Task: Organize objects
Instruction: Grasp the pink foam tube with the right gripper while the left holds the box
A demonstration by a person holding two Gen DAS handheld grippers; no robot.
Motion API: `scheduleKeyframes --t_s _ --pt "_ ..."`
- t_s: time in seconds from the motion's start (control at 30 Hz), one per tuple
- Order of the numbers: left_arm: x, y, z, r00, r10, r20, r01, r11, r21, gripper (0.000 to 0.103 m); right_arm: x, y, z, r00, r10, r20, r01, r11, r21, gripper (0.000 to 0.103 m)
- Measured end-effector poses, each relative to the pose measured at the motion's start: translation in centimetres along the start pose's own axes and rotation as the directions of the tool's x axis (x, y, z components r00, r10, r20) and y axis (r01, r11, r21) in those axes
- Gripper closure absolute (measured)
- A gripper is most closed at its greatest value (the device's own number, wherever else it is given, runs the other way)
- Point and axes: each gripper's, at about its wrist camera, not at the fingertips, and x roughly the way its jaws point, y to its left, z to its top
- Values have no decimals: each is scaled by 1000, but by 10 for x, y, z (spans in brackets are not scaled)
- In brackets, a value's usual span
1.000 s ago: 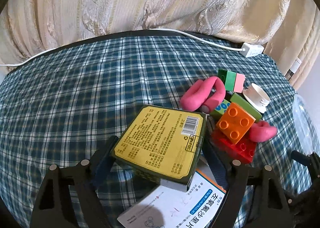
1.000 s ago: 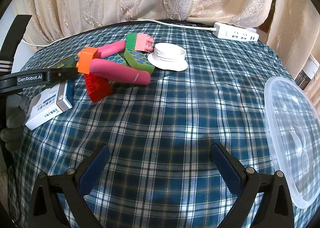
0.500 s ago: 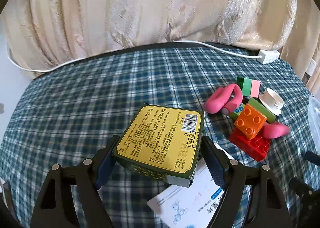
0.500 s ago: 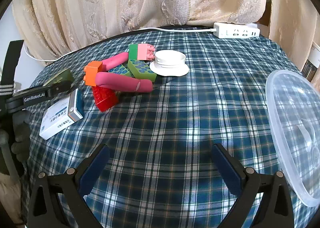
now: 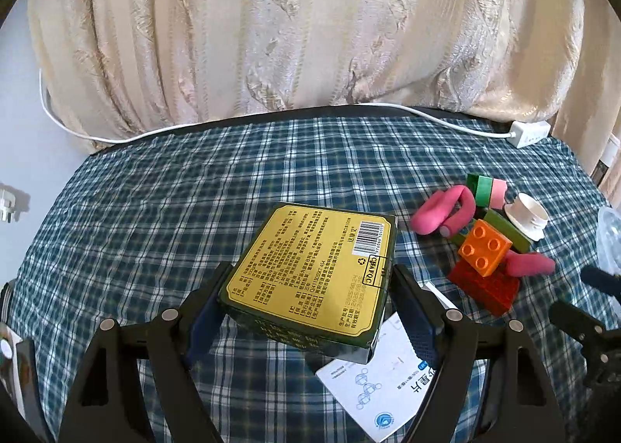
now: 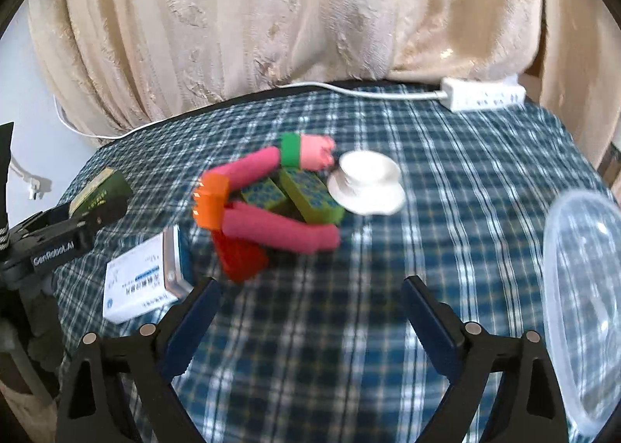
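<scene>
- Step in hand, by judgement: carrying the green and gold box (image 5: 310,276), pinched by its two sides in the left gripper (image 5: 306,311) and lifted off the plaid tablecloth (image 5: 174,210), above the near edge of the white medicine box (image 5: 384,381).
- Left gripper closed on that box, pads pressed to both flanks; box tilted, printed yellow face up.
- Right gripper (image 6: 310,318) wide open, holding nothing, hovering over bare cloth short of the toy pile.
- Next move, likely: finding a clear patch of cloth for the box, lowering it flat, then easing the pads apart; destination not shown.
- Risk: shallow side grip, so possible slipping if swung fast.
- Count, boxes: two, one held, one lying on the cloth.
- Count, pink foam rollers (image 6: 279,231): at least two, perhaps one bent; hard to tell.
- Count, bricks: one orange brick (image 5: 484,247), one red brick (image 5: 485,287), a green-pink brick (image 5: 487,190), two olive bricks (image 6: 310,194).
- Count, other: one white cap (image 6: 366,183), one clear plastic lid (image 6: 582,307), one power strip (image 6: 485,93).
</scene>
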Motion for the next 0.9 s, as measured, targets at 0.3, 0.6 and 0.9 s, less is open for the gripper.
scheduleKeyframes --t_s 0.3,0.6,0.9 --pt "-2 -2 0 1000 -1 2 1 1000 2 22 25 18 19 1000 7 18 -4 988 -157 22" --pt "-3 -3 0 1000 0 4 0 1000 0 22 32 23 16 997 70 -27 -73 981 -178 59" --pt "-5 -7 1 1000 -1 9 1 1000 8 22 4 18 8 997 72 16 -70 990 -125 73"
